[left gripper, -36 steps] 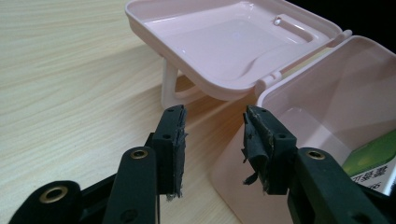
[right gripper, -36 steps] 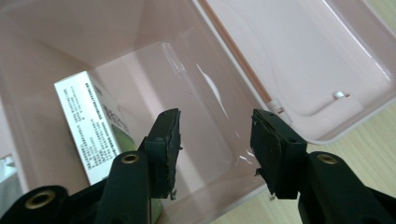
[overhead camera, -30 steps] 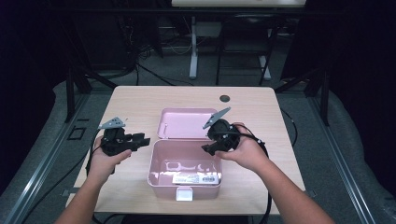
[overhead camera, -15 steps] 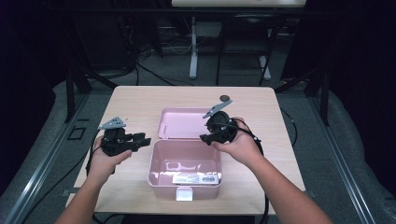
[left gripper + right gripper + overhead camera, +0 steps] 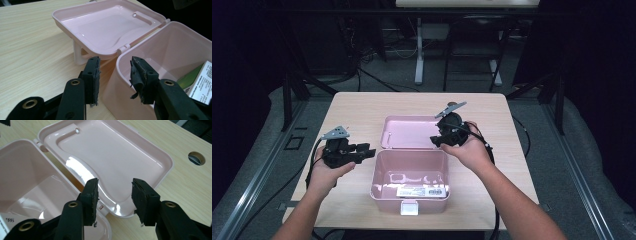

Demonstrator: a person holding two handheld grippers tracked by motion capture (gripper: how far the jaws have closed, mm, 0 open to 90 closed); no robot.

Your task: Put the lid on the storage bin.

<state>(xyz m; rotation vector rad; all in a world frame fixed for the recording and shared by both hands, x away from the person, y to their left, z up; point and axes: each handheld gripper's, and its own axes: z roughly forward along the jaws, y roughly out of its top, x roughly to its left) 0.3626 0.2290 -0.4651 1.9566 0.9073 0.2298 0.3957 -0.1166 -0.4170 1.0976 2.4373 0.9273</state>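
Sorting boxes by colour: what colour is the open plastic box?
Pale pink plastic box, clearest in the high view.

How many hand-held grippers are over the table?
2. The left hand-held gripper is beside the pink box; the right hand-held gripper is over its open lid.

A: Left gripper (image 5: 113, 80) noted with jaws apart, nothing held; pink box (image 5: 140, 52) wall seen just ahead between them.

B: Lid (image 5: 107, 27) laid open beyond; a labelled packet (image 5: 200, 82) seen inside, right of the jaws.
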